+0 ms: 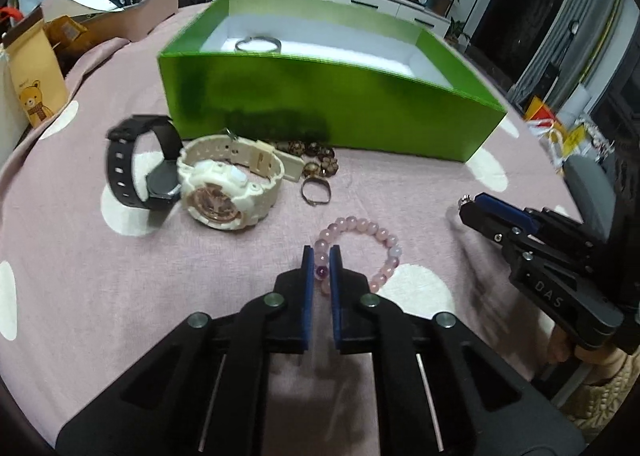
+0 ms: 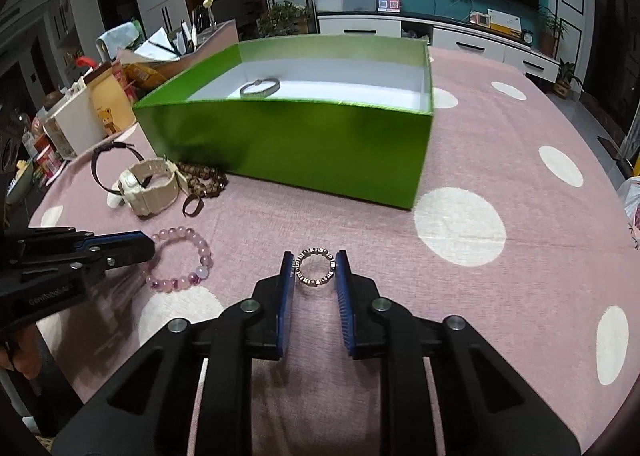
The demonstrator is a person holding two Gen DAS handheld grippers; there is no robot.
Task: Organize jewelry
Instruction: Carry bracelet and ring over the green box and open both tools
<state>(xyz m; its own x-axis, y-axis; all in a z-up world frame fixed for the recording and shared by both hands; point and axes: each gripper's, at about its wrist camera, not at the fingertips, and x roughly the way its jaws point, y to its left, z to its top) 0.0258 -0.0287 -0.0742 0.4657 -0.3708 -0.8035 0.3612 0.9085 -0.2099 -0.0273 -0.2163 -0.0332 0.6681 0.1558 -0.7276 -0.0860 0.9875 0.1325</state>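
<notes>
Both grippers clamped, pitched down at the cloth near the green box (image 2: 304, 144).
Left gripper (image 1: 322, 256) pinches the pink bracelet (image 1: 362, 252); right gripper (image 2: 315, 262) grips the ring (image 2: 315, 267), both in front of the box.

brown bead bracelet (image 1: 316, 154) partly behind watch (image 1: 224, 184)

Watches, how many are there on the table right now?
2. The black watch stands left of the cream watch, both on the pink cloth before the green box. None shows inside it.
</notes>
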